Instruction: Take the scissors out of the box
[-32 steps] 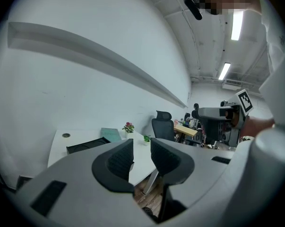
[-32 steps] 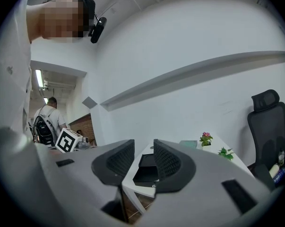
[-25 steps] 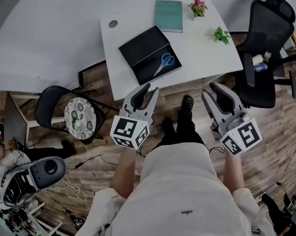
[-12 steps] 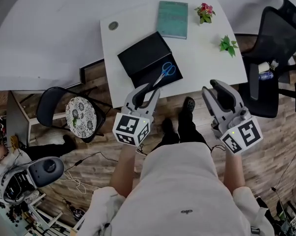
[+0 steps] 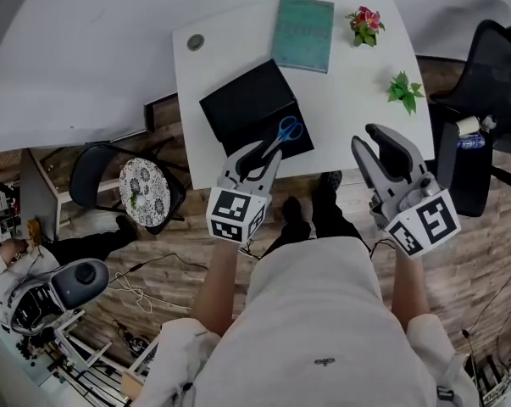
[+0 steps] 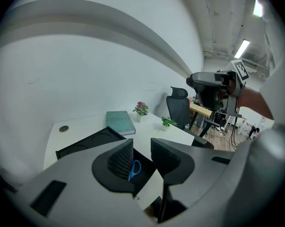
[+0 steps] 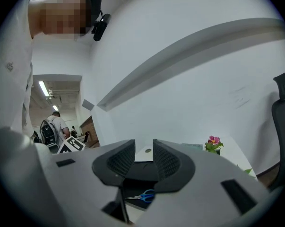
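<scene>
The left gripper (image 5: 257, 153) is held out low in front of the person, pointing down at the near edge of the black box (image 5: 242, 100). Its jaws stand a little apart with nothing in them (image 6: 141, 145). The scissors (image 5: 285, 131) lie in the open tray of the box, and their blue handles show through the gap between the jaws (image 6: 134, 168). From above the tips seem to hang just over the blades, though I cannot tell whether they touch. The right gripper (image 5: 374, 138) is held nearly level off the table's near edge, well to the right of the box. Its jaws are apart and empty (image 7: 143, 145) and have just been closing slightly. The white table (image 5: 348, 108) also carries a teal book (image 5: 304, 22), a flowering pot (image 5: 367, 24) and a small green plant (image 5: 405, 90). A black office chair (image 5: 492, 66) stands to the right on the wood floor, and a folding chair with a patterned cushion (image 5: 141, 195) stands to the left.
</scene>
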`<action>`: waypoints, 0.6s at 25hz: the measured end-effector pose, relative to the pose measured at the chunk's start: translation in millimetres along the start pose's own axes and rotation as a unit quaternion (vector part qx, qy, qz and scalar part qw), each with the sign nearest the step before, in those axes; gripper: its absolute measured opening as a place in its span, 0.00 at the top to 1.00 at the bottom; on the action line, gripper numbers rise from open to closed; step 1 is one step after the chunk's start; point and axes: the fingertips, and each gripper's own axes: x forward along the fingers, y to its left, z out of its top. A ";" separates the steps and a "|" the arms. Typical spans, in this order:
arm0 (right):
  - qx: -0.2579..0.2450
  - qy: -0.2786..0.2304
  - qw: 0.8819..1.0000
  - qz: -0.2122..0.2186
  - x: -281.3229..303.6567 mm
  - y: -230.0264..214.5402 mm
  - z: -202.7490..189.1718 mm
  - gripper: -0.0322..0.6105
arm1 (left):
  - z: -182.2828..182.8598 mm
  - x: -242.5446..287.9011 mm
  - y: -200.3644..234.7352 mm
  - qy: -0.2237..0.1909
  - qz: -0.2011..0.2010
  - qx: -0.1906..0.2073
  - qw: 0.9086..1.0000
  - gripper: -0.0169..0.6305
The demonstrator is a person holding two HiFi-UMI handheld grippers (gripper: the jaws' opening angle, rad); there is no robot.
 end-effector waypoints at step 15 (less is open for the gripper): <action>0.037 0.025 0.997 0.067 18.3 -33.1 -14.3 0.77 | -33.1 67.8 -9.5 0.111 0.016 0.037 0.993 0.78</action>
